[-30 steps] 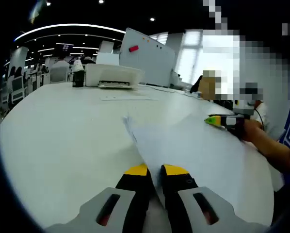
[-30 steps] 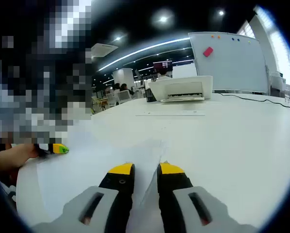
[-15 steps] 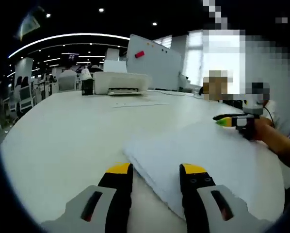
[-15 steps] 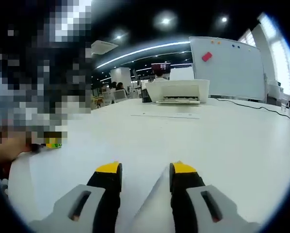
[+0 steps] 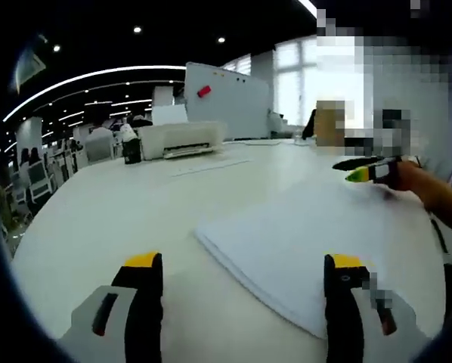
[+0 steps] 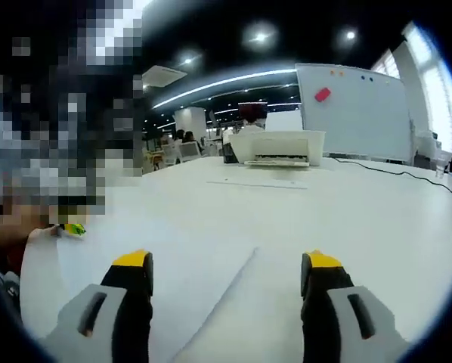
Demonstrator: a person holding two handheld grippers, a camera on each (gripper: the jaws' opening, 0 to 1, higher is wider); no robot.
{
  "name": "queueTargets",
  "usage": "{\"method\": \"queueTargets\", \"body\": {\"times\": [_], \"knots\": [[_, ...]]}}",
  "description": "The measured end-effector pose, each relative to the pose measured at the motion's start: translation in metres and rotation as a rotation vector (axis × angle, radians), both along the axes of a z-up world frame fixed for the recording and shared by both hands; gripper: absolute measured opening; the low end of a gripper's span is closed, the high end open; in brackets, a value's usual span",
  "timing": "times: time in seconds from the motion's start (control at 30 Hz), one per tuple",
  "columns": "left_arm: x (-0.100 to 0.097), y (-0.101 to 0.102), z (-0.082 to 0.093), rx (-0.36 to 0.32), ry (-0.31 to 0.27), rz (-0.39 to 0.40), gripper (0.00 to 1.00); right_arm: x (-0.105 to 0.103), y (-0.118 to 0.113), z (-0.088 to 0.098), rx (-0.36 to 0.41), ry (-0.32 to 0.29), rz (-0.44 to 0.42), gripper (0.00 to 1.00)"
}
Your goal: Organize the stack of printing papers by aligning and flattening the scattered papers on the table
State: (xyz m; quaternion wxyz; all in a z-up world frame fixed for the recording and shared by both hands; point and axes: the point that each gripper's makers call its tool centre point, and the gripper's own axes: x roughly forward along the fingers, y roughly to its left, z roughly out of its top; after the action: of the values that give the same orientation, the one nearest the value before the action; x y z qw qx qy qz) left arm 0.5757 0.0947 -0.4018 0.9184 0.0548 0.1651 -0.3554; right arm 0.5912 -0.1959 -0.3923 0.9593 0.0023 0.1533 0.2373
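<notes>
Left gripper (image 5: 241, 265) spread wide, nothing between the jaws. Stack of papers (image 5: 301, 238) flat on the white table (image 5: 113, 219), near corner lying between the two tips, the rest running off toward the right jaw. Right gripper (image 6: 226, 265) likewise wide apart and empty, paper edge (image 6: 218, 291) slanting between its jaws, sheets spreading to the left. Printer (image 6: 275, 147) far back on the table.

Both views sit low over the bench (image 5: 97, 219), facing the printer (image 5: 179, 139) and whiteboard (image 6: 354, 110) from opposite sides of the paper stack (image 5: 301, 242), sharing all three.
</notes>
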Motion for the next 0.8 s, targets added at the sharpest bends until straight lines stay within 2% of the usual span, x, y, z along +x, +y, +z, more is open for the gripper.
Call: {"method": "queueTargets", "body": {"times": [0.07, 0.17, 0.4, 0.5, 0.6, 0.8], "knots": [[-0.009, 0.000, 0.002, 0.023, 0.004, -0.017, 0.97, -0.007, 0.001, 0.004, 0.005, -0.005, 0.013, 0.90], [-0.017, 0.000, 0.006, 0.045, 0.006, -0.035, 0.97, -0.020, 0.006, 0.010, 0.015, -0.003, 0.037, 0.90], [-0.030, 0.014, 0.019, 0.028, 0.022, -0.051, 0.97, -0.044, 0.005, 0.026, -0.038, -0.030, 0.074, 0.90], [-0.033, 0.023, 0.021, 0.029, 0.029, -0.048, 0.97, -0.061, 0.006, 0.033, -0.047, -0.043, 0.082, 0.90], [-0.038, 0.027, 0.022, 0.022, 0.034, -0.050, 0.97, -0.066, 0.007, 0.035, -0.052, -0.046, 0.090, 0.90], [-0.050, 0.045, 0.034, 0.037, -0.002, -0.021, 0.97, -0.088, 0.007, 0.034, -0.072, -0.026, 0.105, 0.90]]}}
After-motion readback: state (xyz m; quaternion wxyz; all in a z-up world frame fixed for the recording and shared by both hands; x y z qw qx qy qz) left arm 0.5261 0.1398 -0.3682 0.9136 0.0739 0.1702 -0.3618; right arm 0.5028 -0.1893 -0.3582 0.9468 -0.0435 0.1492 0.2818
